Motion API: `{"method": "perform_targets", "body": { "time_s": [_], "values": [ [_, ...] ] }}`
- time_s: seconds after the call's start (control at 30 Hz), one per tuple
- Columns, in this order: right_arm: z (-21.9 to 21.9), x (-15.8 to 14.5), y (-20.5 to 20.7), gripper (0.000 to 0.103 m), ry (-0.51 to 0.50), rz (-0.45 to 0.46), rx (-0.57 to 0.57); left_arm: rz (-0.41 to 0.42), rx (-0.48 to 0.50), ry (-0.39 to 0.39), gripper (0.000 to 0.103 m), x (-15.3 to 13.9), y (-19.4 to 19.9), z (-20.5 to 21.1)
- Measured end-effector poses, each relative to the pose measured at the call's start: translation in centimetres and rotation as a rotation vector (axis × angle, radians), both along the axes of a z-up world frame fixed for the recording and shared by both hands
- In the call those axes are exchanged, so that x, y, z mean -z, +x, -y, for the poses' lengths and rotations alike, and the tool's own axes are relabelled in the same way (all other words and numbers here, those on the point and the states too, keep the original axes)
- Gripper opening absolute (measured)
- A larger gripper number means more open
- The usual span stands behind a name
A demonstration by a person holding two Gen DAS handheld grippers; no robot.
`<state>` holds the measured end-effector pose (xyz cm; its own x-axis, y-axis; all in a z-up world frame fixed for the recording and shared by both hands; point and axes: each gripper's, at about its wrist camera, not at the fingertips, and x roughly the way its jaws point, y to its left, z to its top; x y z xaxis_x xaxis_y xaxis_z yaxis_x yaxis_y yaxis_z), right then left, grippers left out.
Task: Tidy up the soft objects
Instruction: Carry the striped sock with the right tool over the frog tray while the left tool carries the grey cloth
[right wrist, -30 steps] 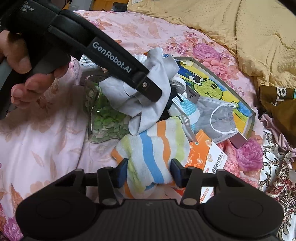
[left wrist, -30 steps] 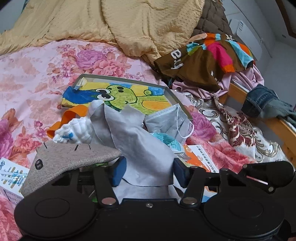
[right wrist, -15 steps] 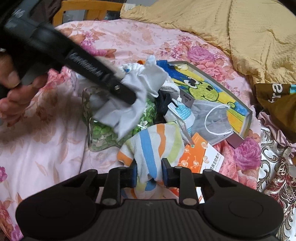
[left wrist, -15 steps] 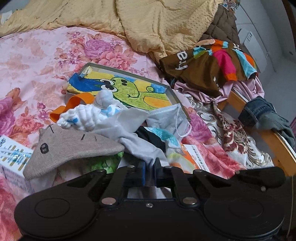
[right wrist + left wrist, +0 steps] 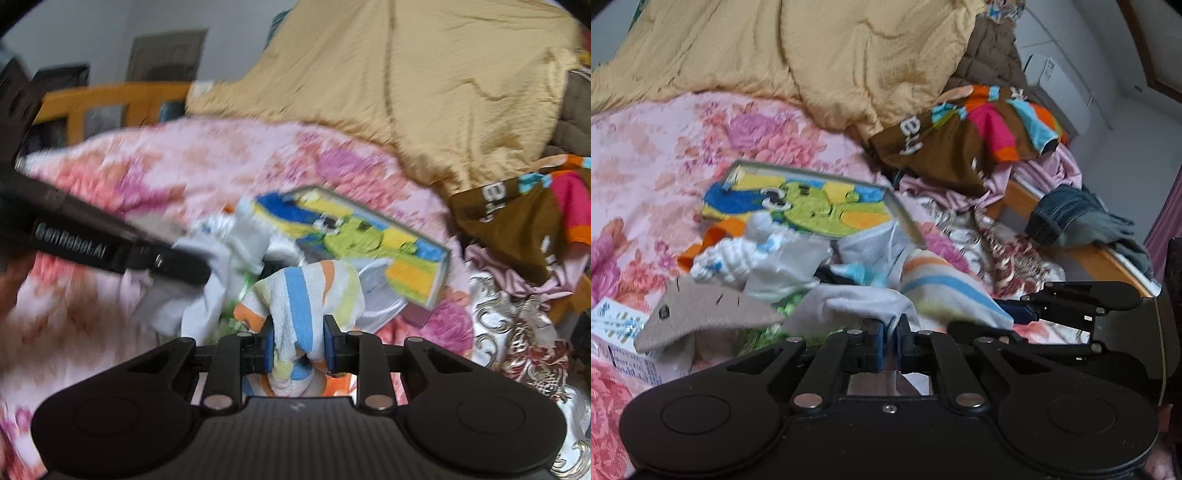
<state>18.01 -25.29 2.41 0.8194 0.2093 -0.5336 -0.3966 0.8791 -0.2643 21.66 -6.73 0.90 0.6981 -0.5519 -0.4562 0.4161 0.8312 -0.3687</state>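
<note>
My left gripper [image 5: 890, 338] is shut on a light grey cloth [image 5: 849, 302] and holds it above the pile on the bed. My right gripper [image 5: 300, 349] is shut on a striped towel [image 5: 306, 295] with blue, orange and yellow bands, lifted off the bed; the towel also shows in the left wrist view [image 5: 945, 288]. The left gripper with the grey cloth [image 5: 236, 258] shows at the left of the right wrist view. A beige knitted piece [image 5: 701, 314], a white plush figure [image 5: 735, 258] and a grey face mask [image 5: 871, 243] lie in the pile.
A frog picture box [image 5: 812, 203] lies on the pink floral sheet [image 5: 646, 155]. A yellow quilt [image 5: 812, 55] covers the far side. A brown colourful garment [image 5: 960, 144] and jeans [image 5: 1071, 218] lie at the right by the wooden bed rail [image 5: 1108, 258].
Both grippers closed, the left on the grey cloth, the right on the striped towel. Both have since lifted their cloth up off the pile, and the views have tilted up.
</note>
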Motion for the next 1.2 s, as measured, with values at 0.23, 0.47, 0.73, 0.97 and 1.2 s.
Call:
{"method": "perform_targets", "body": {
  "time_s": [0.23, 0.47, 0.73, 0.97, 1.2],
  "values": [
    [0.7, -3.7, 0.4, 0.027, 0.114, 0.103, 0.068, 0.085, -0.037, -0.022, 0.006, -3.2, -1.0, 0.0],
    [1.2, -6.5, 2.8, 0.028, 0.185, 0.141, 0.124, 0.116, -0.071, -0.031, 0.006, -6.7, 1.1, 0.1],
    [1.0, -5.1, 10.8, 0.028, 0.271, 0.159, 0.151, 0.127, -0.1, -0.005, 0.006, -8.7, 8.4, 0.0],
    [2.7, -2.6, 18.0, 0.028, 0.336, 0.124, 0.213, 0.081, -0.136, 0.013, 0.006, -6.6, 16.5, 1.4],
    [3.2, 0.2, 22.6, 0.028, 0.324, 0.054, 0.222, 0.008, -0.198, 0.016, 0.006, -3.2, 22.8, 2.8]
  ]
}}
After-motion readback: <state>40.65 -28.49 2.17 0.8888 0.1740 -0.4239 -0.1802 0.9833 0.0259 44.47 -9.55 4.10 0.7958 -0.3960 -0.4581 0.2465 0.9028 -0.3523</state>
